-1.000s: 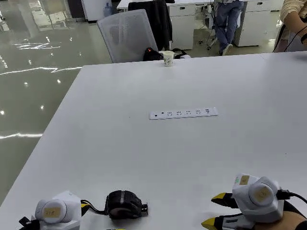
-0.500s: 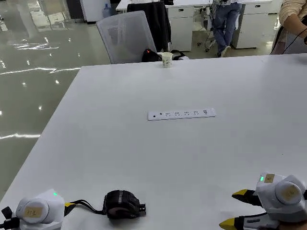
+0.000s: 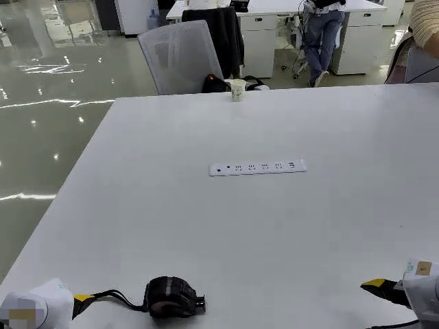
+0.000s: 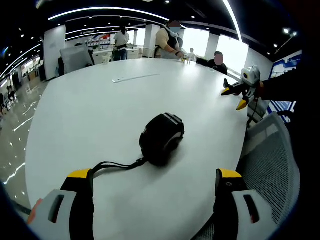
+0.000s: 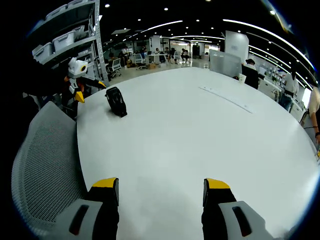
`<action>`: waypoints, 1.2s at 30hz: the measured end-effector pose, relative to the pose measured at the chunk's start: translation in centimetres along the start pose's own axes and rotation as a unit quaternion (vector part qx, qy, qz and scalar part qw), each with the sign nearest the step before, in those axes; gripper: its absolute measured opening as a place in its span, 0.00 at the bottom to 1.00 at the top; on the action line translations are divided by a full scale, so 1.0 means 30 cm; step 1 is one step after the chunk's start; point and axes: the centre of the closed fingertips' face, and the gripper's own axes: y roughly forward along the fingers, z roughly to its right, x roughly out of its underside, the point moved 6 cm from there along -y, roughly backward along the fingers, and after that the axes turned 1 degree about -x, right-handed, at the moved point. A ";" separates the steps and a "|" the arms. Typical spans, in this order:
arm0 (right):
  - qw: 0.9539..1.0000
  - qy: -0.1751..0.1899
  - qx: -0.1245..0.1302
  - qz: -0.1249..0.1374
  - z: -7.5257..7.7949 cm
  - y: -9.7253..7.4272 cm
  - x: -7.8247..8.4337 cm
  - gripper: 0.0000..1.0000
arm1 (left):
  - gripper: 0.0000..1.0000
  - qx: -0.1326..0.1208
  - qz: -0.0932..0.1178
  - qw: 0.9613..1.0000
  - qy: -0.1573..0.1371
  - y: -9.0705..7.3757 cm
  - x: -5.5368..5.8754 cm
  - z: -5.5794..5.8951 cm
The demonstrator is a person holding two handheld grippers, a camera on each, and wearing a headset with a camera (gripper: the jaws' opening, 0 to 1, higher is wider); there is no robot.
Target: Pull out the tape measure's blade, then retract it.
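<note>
The left gripper (image 4: pixel 154 175) is held low over the near edge of the table (image 3: pixel 206 226), its two yellow-tipped jaws spread wide with nothing between them. The right gripper (image 5: pixel 160 184) sits well off to the right along the same edge, level above the top, jaws likewise apart and empty.

The tape measure (image 3: pixel 171 297) lies on the table just ahead of the left gripper, well apart from the right one. It is a round black case resting on its side. A dark strap (image 3: pixel 116 297) trails from it to the left and reaches the left gripper's yellow tip; I cannot tell whether they touch. Strap and case together lie along the table's near edge, with a small stub on the case's right side, facing the right gripper.

The table is broad, white and glossy. A white power strip (image 3: pixel 257 167) lies flat at its middle, and a paper cup (image 3: pixel 237 89) stands at the far edge. Beyond are a grey mesh chair (image 3: pixel 182 55), a shiny floor (image 3: pixel 48 123) and a standing person (image 3: pixel 322 31).
</note>
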 end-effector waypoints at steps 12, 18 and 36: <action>1.000 0.006 0.002 -0.006 0.023 -0.080 0.065 0.86 | 0.99 -0.002 -0.003 1.000 -0.020 -0.038 0.003 -0.039; 1.000 0.017 0.000 -0.010 0.036 -0.107 0.092 0.99 | 0.99 -0.001 -0.006 1.000 -0.025 -0.052 0.014 -0.045; 0.999 0.032 0.010 -0.012 0.028 -0.135 0.099 0.99 | 0.99 0.003 -0.012 1.000 -0.029 -0.054 0.015 -0.033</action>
